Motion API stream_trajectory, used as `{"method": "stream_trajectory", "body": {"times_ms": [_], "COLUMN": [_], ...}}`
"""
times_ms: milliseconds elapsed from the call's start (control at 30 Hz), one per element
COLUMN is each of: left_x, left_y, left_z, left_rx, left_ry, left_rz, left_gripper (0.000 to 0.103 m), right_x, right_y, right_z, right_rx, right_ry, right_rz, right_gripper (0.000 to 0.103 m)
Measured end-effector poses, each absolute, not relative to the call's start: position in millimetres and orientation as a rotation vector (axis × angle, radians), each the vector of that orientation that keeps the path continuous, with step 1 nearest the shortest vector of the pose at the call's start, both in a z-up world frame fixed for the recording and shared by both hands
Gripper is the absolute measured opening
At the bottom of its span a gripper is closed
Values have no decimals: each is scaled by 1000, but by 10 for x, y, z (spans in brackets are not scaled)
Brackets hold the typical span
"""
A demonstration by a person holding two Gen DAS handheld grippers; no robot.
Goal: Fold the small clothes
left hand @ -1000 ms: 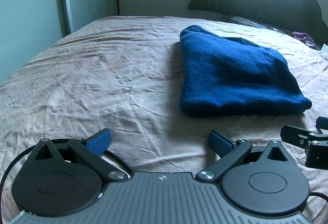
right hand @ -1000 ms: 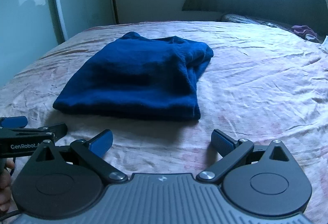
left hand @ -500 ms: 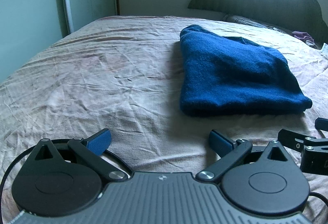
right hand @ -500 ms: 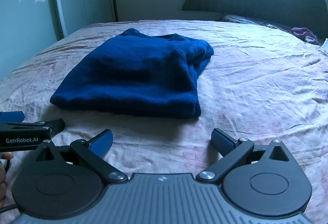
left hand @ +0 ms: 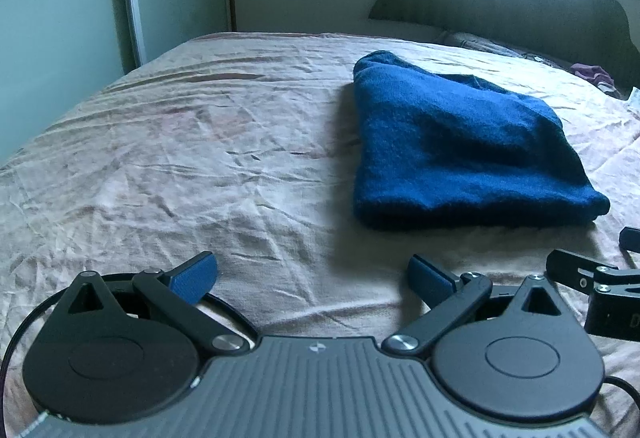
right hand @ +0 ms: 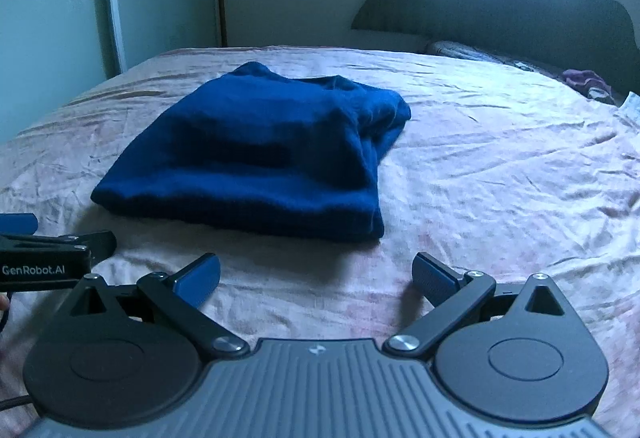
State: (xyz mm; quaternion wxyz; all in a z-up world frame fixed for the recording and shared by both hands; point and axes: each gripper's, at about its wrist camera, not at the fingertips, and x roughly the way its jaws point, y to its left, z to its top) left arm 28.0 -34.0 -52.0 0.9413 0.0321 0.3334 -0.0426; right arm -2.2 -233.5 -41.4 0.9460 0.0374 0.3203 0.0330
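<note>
The blue garment [right hand: 256,157] lies folded in a compact pad on the bed [right hand: 500,177], so the left gripper [left hand: 312,274] and right gripper [right hand: 316,274] hover just short of it, jaws wide and empty, seemingly finished.

You see a plain deep-blue sweater [left hand: 460,149] on a pale pink bedsheet [left hand: 200,157]; your black grippers carry blue pads [right hand: 198,280]. The headboard [right hand: 520,1] is dark, the garment [right hand: 586,81] at the far right corner purple.

Low, side by side — bed [left hand: 200,165] shared
</note>
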Motion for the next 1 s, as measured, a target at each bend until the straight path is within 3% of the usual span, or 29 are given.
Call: {"method": "stream_trajectory", "body": {"times_ms": [1000], "left_x": [289], "left_y": [-336], "left_z": [-536], "left_rx": [58], "left_ry": [687], "left_rz": [-91], "left_gripper": [103], "right_x": [16], "right_y": [-2262], "right_z": [-470], "right_rx": [56], "right_ry": [687], "right_rz": [66], "right_gripper": [103]}}
